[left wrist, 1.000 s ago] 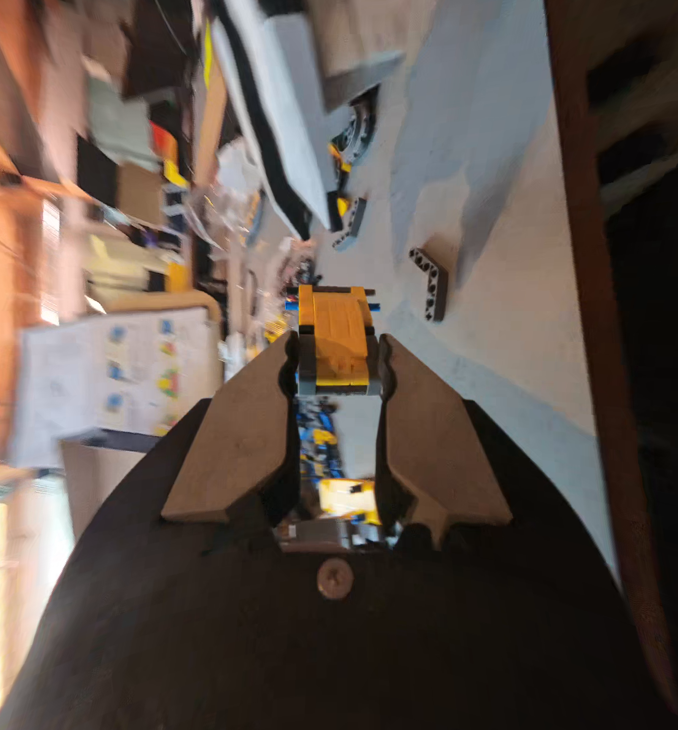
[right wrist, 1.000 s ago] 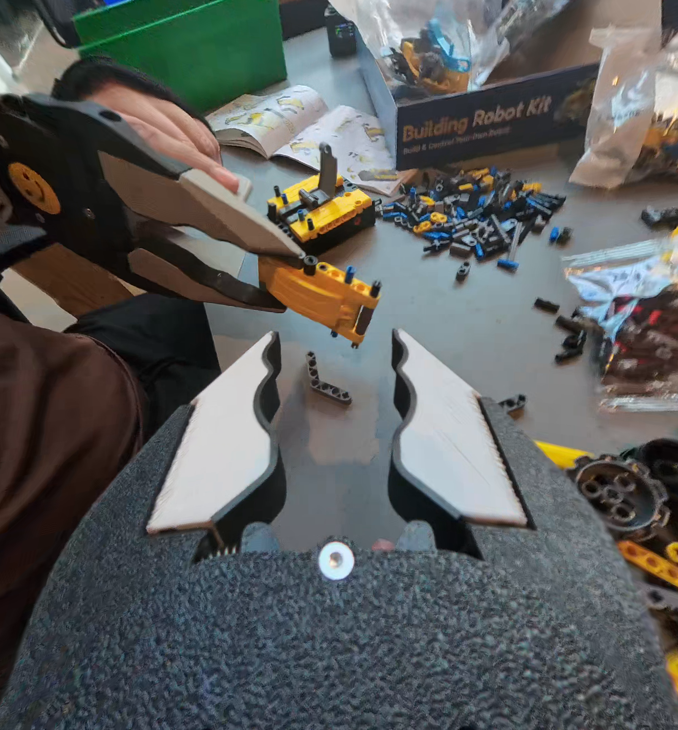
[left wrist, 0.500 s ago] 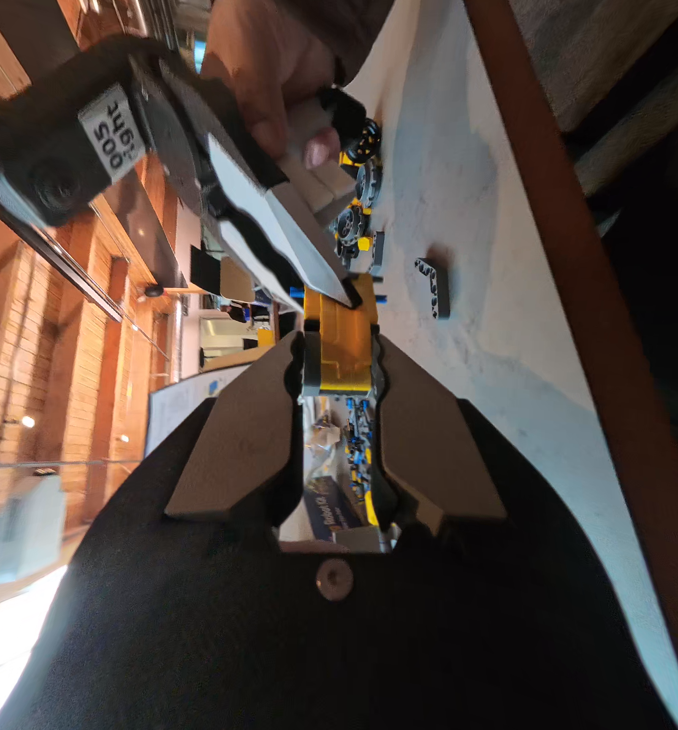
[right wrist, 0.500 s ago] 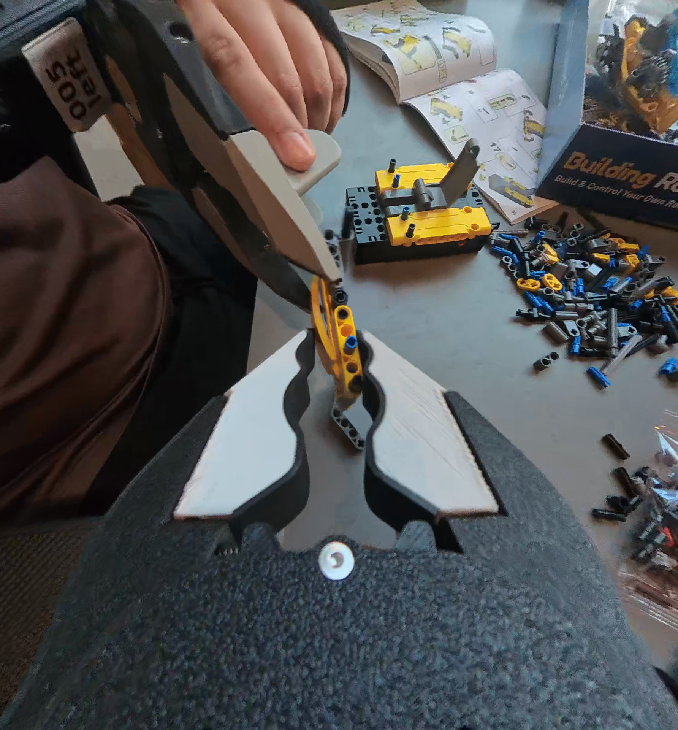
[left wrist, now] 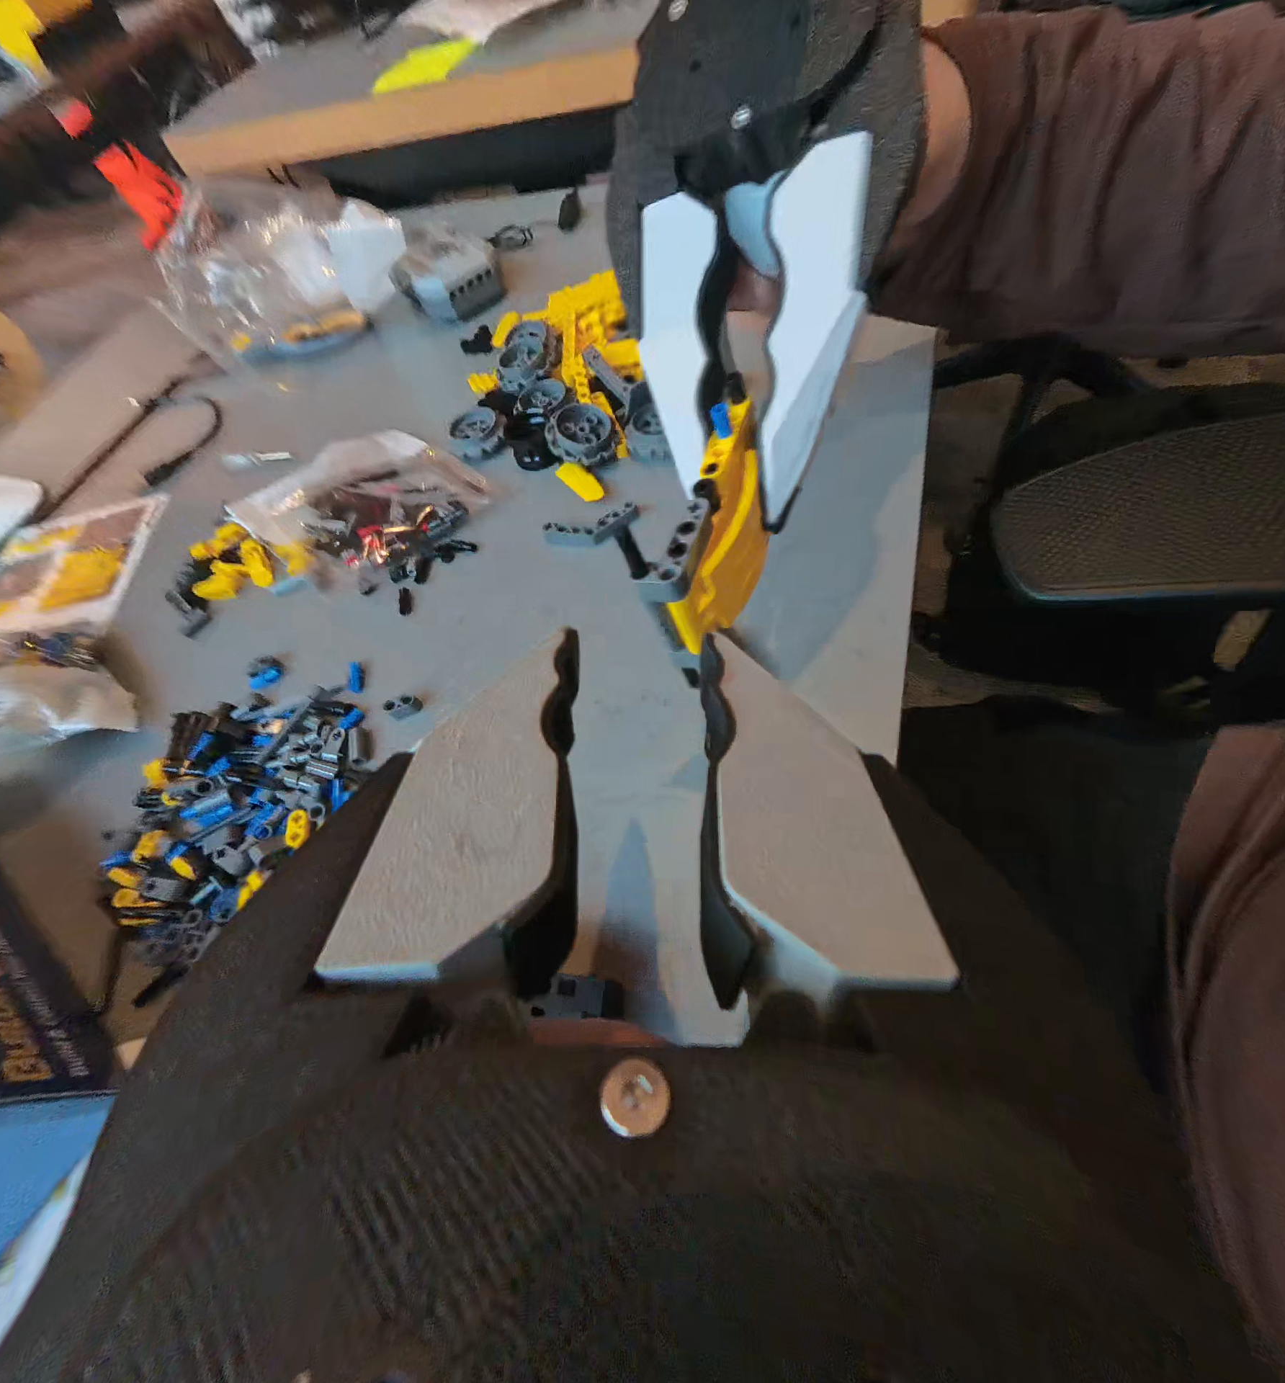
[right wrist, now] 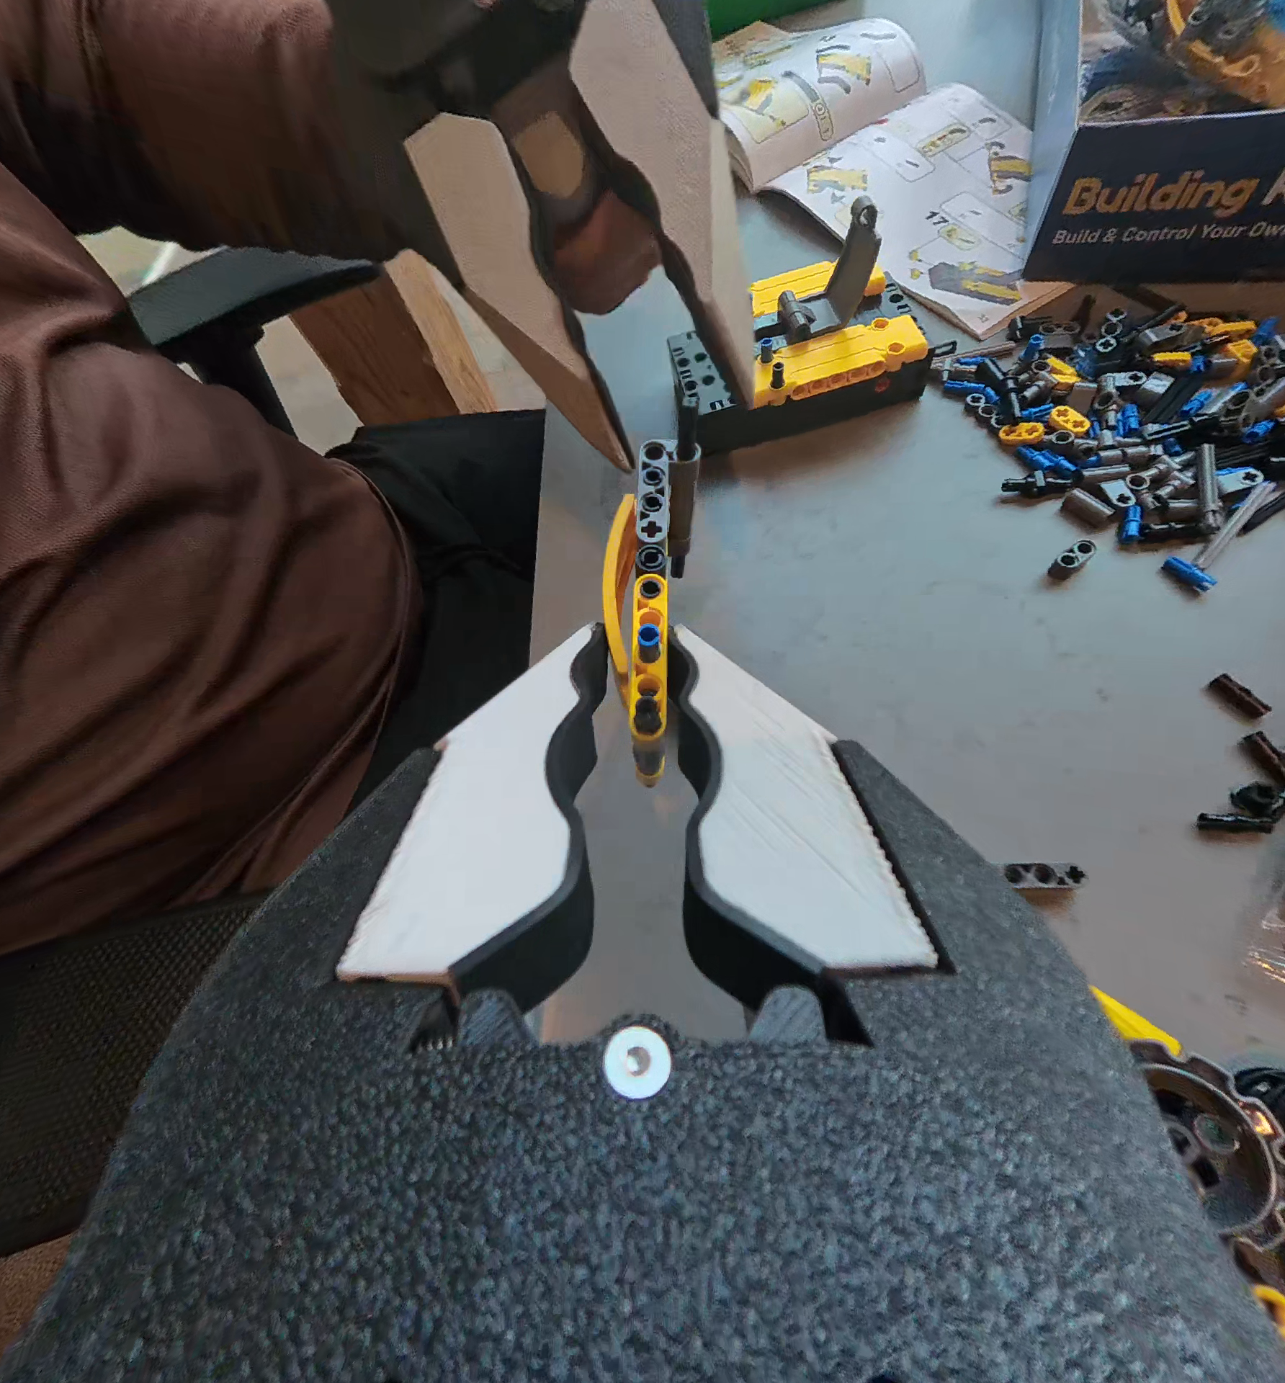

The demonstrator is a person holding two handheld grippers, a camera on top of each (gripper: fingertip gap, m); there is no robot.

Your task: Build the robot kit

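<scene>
A yellow curved-panel assembly (right wrist: 648, 673) with a grey holed beam (right wrist: 653, 501) on its far end stands upright between my right gripper's (right wrist: 638, 636) pads, which press on both its sides. In the left wrist view the same white-fingered right gripper (left wrist: 733, 494) comes down from above and holds the assembly (left wrist: 729, 554) over the grey table's (left wrist: 834, 599) edge. My left gripper (left wrist: 638, 643) is open with nothing between its fingers. The assembly's lower end sits just beyond its right fingertip (left wrist: 710, 662). The left gripper also shows in the right wrist view (right wrist: 681, 430), fingers apart, beside the grey beam.
A black and yellow block base (right wrist: 812, 367) stands behind the assembly. A pile of small blue, grey and yellow pins (right wrist: 1148, 426), an open booklet (right wrist: 886, 150) and a dark box (right wrist: 1178, 187) lie to the right. Wheels (left wrist: 550, 404), parts bags (left wrist: 355, 509) and a chair (left wrist: 1163, 516) surround them. The gap from one gripper's tips to the other's is roughly 6 cm.
The right gripper closed on the yellow assembly that the left gripper was holding. The left gripper has come off it and drawn back, and both views have swung round.
</scene>
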